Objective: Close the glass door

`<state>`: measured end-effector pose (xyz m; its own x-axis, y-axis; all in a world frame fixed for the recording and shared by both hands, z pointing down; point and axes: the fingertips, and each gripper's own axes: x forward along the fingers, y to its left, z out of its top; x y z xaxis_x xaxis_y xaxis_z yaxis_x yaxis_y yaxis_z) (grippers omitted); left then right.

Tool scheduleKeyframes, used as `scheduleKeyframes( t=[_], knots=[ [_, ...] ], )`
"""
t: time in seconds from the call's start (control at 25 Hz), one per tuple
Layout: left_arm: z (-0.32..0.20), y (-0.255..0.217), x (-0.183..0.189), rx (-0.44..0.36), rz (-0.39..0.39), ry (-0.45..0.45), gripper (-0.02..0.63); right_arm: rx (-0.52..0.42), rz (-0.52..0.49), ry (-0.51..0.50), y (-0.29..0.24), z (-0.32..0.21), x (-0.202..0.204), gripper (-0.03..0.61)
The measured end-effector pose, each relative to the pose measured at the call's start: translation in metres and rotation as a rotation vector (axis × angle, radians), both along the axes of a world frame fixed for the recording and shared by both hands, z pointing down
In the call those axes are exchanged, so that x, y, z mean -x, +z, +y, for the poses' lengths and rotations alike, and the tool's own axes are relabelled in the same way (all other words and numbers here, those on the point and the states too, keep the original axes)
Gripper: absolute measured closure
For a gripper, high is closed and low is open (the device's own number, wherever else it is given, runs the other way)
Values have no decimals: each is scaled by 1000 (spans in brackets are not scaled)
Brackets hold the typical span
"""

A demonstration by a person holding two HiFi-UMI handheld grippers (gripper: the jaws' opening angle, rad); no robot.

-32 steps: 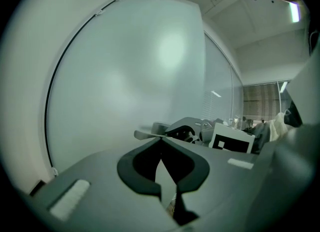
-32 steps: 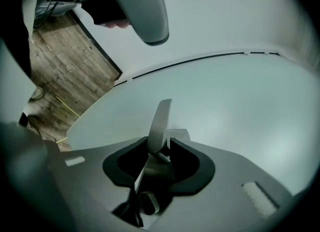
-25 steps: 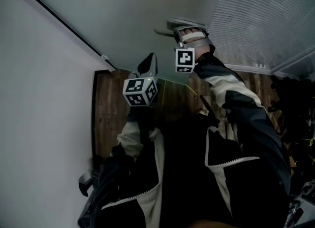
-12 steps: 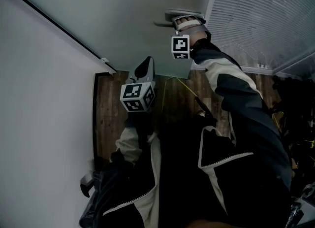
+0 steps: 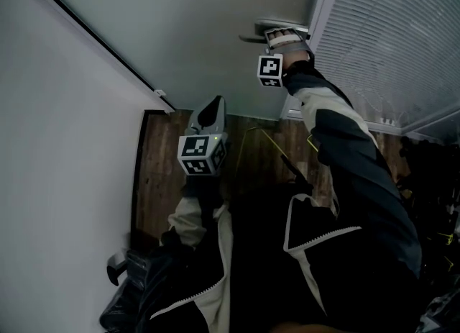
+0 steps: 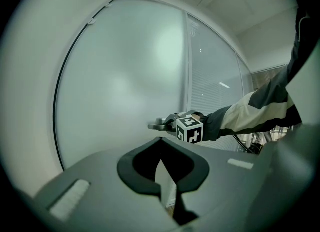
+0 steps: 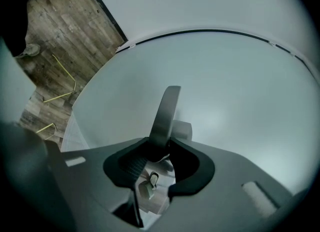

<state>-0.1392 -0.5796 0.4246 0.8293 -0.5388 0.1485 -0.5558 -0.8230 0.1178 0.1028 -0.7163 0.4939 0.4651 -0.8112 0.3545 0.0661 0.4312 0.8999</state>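
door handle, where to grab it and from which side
Grip the flat lever of the door handle near its hub, coming straight at the glass door: it stands off the pane, a thin bar. The right gripper holds it so.

glass door (image 5: 194,29) | frosted, upright | grey lever handle (image 5: 253,37) near edge by blinds (image 5: 388,37)

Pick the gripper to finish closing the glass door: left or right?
Right. The right gripper is clamped on the door handle; the left gripper hangs apart from the glass door, holding nothing.
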Motion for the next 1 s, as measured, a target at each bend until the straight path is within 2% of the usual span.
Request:
scheduleKeyframes(
  t=[0.36,1.0],
  knots=[
    [-13,9,0,-5,-31,-50,612,0,2,0,2,-28,-24,448],
    [-11,13,4,2,-51,-79,612,7,-25,-2,6,-41,-31,448]
  ],
)
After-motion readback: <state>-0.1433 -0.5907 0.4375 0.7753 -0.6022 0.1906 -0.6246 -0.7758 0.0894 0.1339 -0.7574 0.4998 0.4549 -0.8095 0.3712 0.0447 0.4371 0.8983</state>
